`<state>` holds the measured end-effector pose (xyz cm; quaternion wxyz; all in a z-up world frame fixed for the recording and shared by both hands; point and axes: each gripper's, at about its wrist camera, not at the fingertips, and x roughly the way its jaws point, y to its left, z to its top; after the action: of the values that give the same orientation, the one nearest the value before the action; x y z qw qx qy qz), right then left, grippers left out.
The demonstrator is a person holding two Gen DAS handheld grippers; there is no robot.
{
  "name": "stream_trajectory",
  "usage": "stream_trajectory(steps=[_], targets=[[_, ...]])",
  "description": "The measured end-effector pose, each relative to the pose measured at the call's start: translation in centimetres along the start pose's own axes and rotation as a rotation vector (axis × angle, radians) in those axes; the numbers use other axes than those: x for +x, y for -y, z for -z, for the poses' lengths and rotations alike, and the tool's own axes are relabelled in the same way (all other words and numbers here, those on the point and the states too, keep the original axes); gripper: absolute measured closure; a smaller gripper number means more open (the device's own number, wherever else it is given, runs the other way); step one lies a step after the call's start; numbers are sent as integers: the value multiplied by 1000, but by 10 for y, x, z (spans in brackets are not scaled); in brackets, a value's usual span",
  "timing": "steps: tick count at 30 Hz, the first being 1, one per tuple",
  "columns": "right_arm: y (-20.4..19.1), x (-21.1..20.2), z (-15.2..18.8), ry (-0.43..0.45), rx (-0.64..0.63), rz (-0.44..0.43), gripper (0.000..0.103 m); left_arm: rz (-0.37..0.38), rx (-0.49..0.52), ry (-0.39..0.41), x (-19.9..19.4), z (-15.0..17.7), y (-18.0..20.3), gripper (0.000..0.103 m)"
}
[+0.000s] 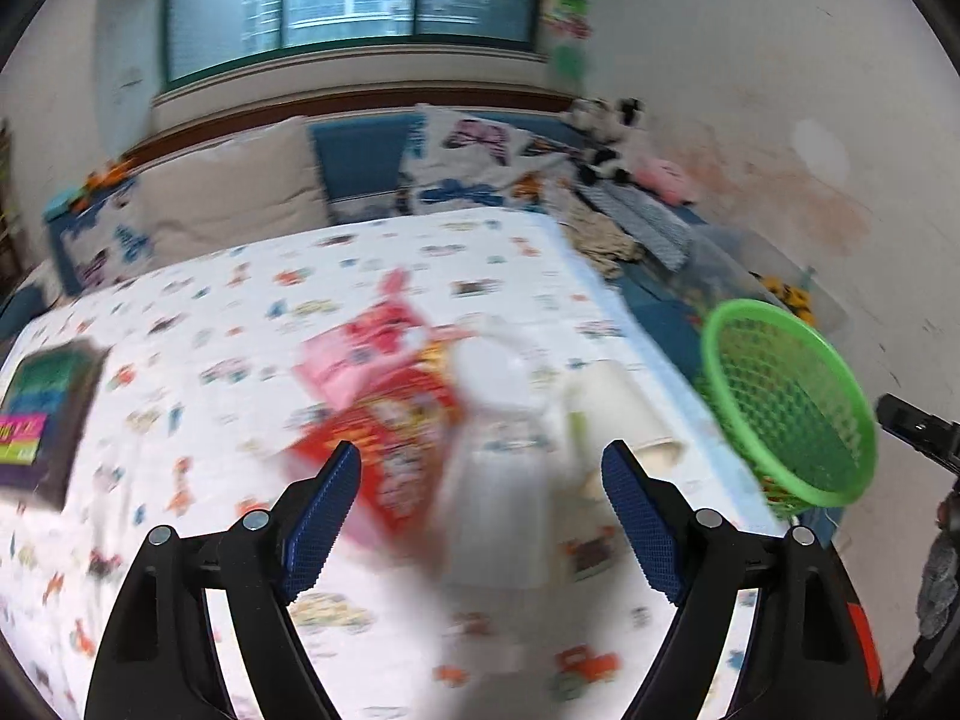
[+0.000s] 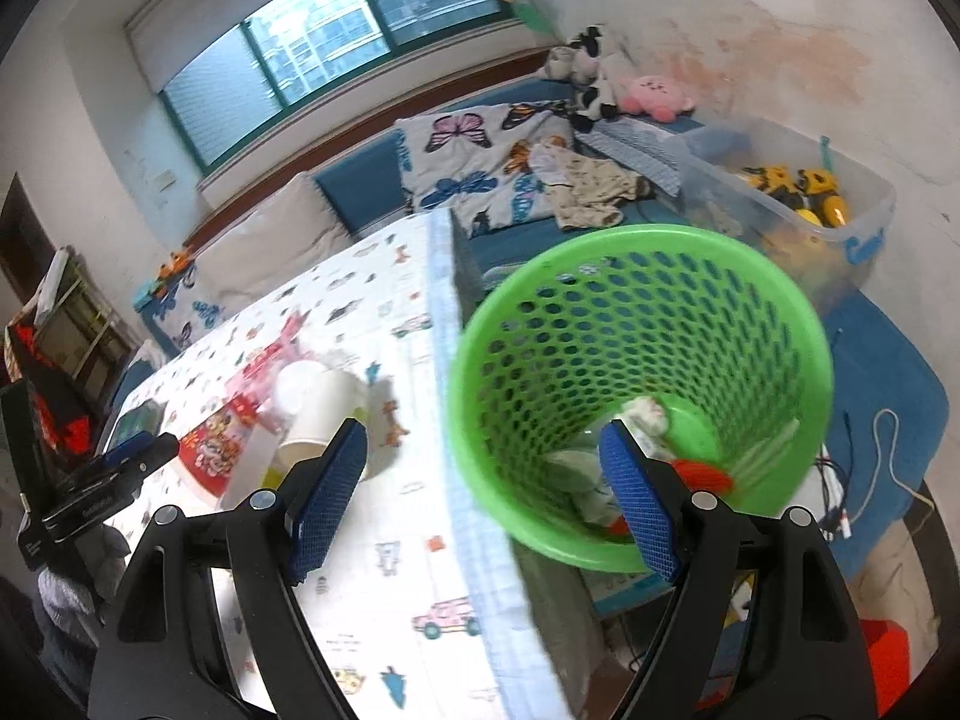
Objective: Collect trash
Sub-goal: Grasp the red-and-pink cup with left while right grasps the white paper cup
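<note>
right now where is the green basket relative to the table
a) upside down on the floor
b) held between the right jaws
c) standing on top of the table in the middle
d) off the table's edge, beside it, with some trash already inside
d, the green basket sits past the edge of the table, upright and open, with crumpled trash at its bottom; the right gripper is open and empty.

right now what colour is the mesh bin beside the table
Bright green mesh bin, clearest in the right wrist view.
</note>
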<state>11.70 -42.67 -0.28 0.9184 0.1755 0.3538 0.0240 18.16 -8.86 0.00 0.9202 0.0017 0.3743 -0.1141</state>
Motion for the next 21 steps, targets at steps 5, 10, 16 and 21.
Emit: stream_trajectory(steps=[5,10,16,21], targets=[[-21,11,3,-23,-30,-20,23,5,-94,-26,7,11,-38,30],[-43,20,4,-42,-67,-42,23,60,-174,-80,31,20,-59,35],[-63,32,6,-67,-102,-59,23,131,-215,-104,54,20,-64,41],[-76,46,3,-90,-130,-64,23,176,-242,-118,71,17,-68,50]])
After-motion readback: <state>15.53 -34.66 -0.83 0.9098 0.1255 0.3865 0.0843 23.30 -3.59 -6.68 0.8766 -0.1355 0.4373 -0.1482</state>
